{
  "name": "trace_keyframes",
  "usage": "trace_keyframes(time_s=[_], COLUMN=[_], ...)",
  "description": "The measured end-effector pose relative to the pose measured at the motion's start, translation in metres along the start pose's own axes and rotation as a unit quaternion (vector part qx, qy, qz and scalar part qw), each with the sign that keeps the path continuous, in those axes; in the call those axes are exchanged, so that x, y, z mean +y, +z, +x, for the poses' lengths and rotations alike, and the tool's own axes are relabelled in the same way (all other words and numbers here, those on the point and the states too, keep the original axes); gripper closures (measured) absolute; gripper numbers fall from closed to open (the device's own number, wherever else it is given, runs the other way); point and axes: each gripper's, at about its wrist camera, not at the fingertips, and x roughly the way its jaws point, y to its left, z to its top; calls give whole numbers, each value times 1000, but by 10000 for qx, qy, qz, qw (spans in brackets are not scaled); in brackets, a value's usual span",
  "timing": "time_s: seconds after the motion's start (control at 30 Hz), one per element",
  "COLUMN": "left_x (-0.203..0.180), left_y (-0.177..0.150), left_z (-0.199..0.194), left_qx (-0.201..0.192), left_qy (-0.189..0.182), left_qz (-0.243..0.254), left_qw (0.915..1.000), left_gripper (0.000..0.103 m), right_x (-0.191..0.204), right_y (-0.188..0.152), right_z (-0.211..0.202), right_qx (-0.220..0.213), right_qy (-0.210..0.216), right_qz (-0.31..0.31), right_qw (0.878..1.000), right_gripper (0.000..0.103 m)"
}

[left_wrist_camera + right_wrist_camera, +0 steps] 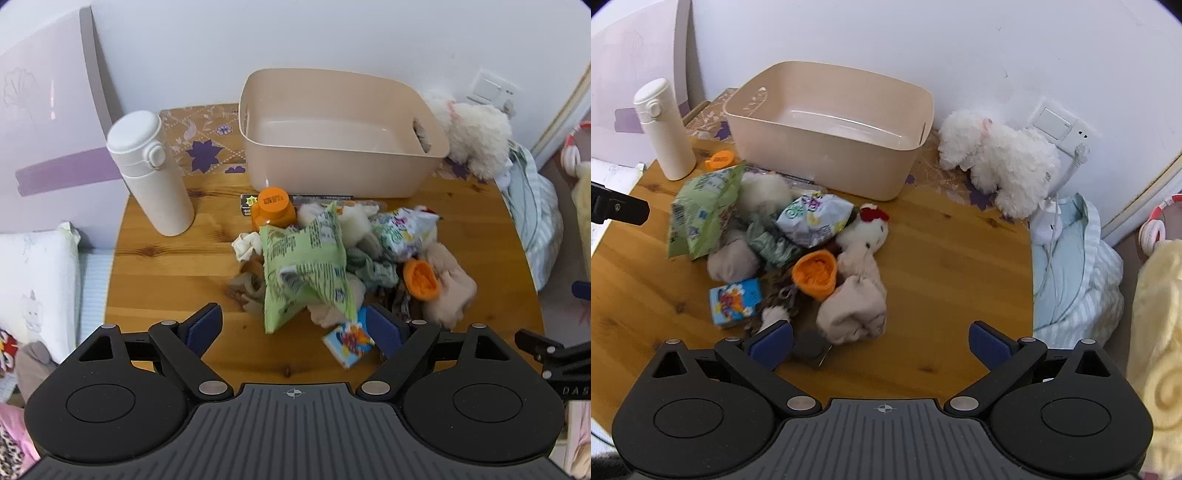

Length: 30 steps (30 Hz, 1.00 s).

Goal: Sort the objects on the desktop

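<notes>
A heap of objects lies mid-table in front of an empty beige bin (pixel 343 166) (pixel 827 162). It holds a green snack bag (pixel 303 266) (pixel 701 218), a white snack bag (pixel 402 229) (pixel 812 218), an orange bottle (pixel 273 210), an orange cup (pixel 421 280) (pixel 816 273), a small blue box (pixel 349 341) (pixel 735 301), beige socks (pixel 853 314) and a small white plush (pixel 864 229). My left gripper (pixel 295 332) hovers open over the near edge of the heap, nothing between its fingers. My right gripper (pixel 881 345) is open above the beige socks, holding nothing.
A white flask (pixel 151 173) (pixel 665 129) stands upright at the table's left. A fluffy white toy dog (pixel 1001 162) lies at the back right by a wall socket (pixel 1060 123). Striped bedding (pixel 1078 273) borders the wooden table (pixel 942 266) on the right; a pillow (pixel 33 280) lies left.
</notes>
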Motion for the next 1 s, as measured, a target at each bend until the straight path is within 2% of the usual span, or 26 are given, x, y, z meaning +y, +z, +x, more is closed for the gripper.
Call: trace_keyframes(time_s=[0.23,0.37,0.83,0.93,1.0], left_x=[5,4,-10,-8,-7], left_y=[23,32,38,35,32], left_z=[45,66,129,139,144], left_qx=[163,217,475,541,561], left_qy=[-116,-168,-77,-74,15], left_qz=[-306,-421,-291,-226,-172], left_qw=[9993,9987,9984,9983,9983], left_gripper=[17,17,17,17,17], right_x=[-12,-13,-1,2,4], right_y=[11,12,9,10,10], right_z=[52,74,138,144,149], right_qx=[203,337,901,893,925], right_qy=[268,334,476,532,589], right_qz=[344,345,203,239,264], right_qw=[9988,9983,9946,9943,9936], right_gripper=[0,0,0,3,8])
